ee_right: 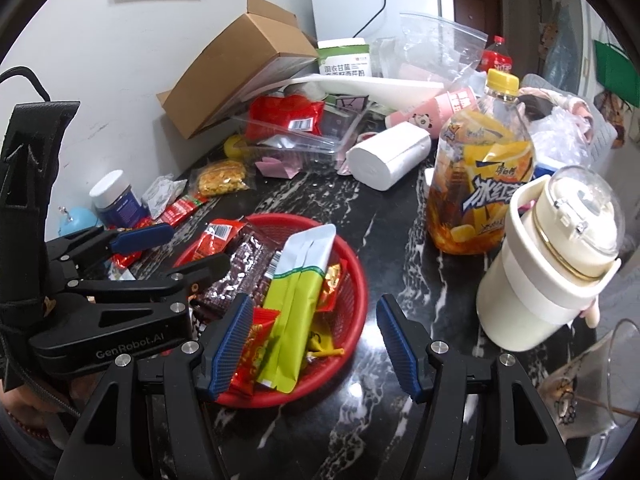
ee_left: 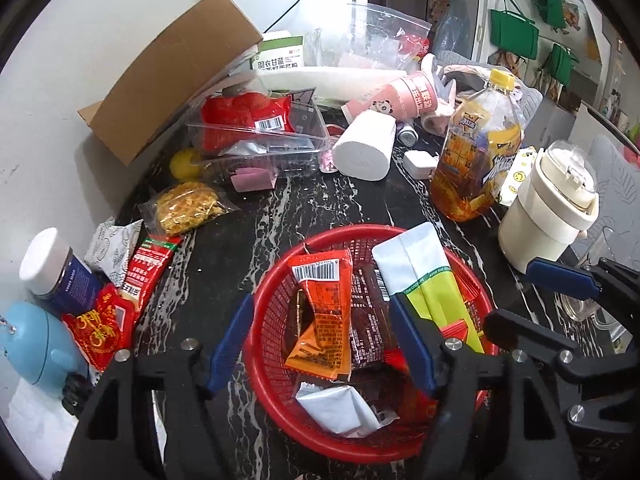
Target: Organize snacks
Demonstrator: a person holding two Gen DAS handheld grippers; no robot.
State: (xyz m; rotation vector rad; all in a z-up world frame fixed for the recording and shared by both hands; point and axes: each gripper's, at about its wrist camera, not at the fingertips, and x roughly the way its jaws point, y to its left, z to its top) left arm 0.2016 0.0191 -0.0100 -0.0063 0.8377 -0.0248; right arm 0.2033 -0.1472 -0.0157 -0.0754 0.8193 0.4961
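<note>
My left gripper (ee_left: 322,342) hangs over the red basket (ee_left: 276,280) with its blue pads spread apart and nothing between them; an orange packet (ee_left: 322,320) lies loose in the basket just under the gap. My right gripper (ee_right: 316,346) is spread as well, empty, its left pad over the near rim of the basket and its right pad over bare black marble table (ee_right: 384,216). From the right wrist view the left gripper shows at the left side, reaching in over the basket. In the basket there are also a dark brown packet (ee_right: 248,264), a long white and lime-green pouch (ee_right: 294,292) leaning across the middle, small red and yellow packets (ee_right: 332,280) beside it, and a crumpled white wrapper (ee_left: 336,410) at the near edge. More snacks still lie on the table to the left of the basket: a clear bag of yellow crisps (ee_left: 188,206), a red strip packet (ee_left: 150,268), a red bag with gold print (ee_left: 102,332) and a white patterned sachet (ee_left: 110,246). Farther back a clear plastic tray (ee_left: 260,144) holds a big red bag (ee_left: 244,114). A roll of tissue (ee_left: 364,146), a bottle of iced tea (ee_left: 478,148) and a cream cup with a clear lid (ee_left: 552,208) stand to the right of the basket, apart from it.
</note>
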